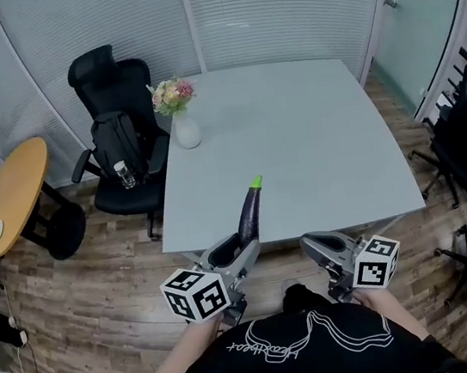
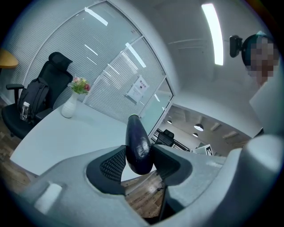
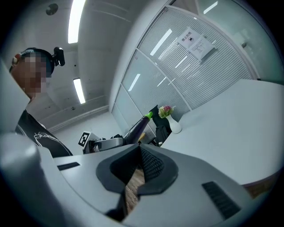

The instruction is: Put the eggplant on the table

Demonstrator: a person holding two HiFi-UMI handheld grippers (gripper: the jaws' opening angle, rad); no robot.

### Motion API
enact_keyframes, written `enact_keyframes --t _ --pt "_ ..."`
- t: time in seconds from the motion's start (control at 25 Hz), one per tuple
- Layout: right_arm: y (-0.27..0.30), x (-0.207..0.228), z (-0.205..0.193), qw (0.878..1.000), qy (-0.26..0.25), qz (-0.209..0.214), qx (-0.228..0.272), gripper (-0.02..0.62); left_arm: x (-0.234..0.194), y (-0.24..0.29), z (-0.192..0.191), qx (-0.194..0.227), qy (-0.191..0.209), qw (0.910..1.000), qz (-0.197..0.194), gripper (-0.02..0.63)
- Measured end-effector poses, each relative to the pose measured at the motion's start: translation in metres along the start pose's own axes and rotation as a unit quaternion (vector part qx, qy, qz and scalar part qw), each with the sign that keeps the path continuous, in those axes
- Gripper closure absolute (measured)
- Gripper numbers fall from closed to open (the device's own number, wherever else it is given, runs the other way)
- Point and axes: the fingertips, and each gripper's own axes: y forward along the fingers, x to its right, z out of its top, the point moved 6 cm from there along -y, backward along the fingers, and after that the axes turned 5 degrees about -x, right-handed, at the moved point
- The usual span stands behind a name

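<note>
Floor (image 1: 98, 271): wood planks, running under everything in the room.
Bench (image 1: 294, 129): a large pale grey top with rounded corners; its near edge lies just ahead of both grippers.
Office chair (image 1: 109, 78): black, high-backed, drawn up to the bench's far left side.
Side chairs (image 1: 461, 138): dark, grouped by the glass wall on the right, apart from the bench.
Round table (image 1: 13, 195): an orange-brown top, standing well to the left of the office chair.
Backpack (image 1: 116, 142): black, upright on the office chair's seat.
Left hand-held gripper (image 1: 241, 245): clamped on the eggplant's rounded dark end, one ribbed pad on each side in the left gripper view (image 2: 140, 153); its marker cube (image 1: 195, 293) sits close to the person's body.
Right hand-held gripper (image 1: 316, 245): jaws brought together at the tips with nothing between them, and floor showing through the slot behind them in the right gripper view (image 3: 140, 148); it is level with the left one at the bench's near edge.
Eggplant (image 1: 250, 213): long and deep purple, carried in the left gripper, off the bench, with its green stem end reaching out over the bench's near edge and tilted upward (image 3: 136, 126).
Vase (image 1: 186, 132): white, upright near the bench's far left corner, holding pink and cream flowers (image 1: 172, 95).
Water bottle (image 1: 125, 175): clear, standing on the seat against the backpack.
</note>
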Motion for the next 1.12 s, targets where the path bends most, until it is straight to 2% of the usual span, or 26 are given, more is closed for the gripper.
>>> enact_keyframes --t 0.32,0.56,1.12 --pt "0.015 0.036 0.027 1.000 0.008 0.021 0.000 0.586 -0.023 0.029 0.016 0.003 -0.003 0.9993 0.038 0.407" --pt "0.027 0.073 0.044 0.999 0.023 0.030 -0.002 0.586 -0.046 0.057 0.029 -0.008 0.011 0.9977 0.066 0.407" --pt "0.050 0.150 0.075 0.999 0.046 0.007 -0.020 0.586 -0.097 0.122 0.062 -0.025 0.008 0.9965 0.079 0.407"
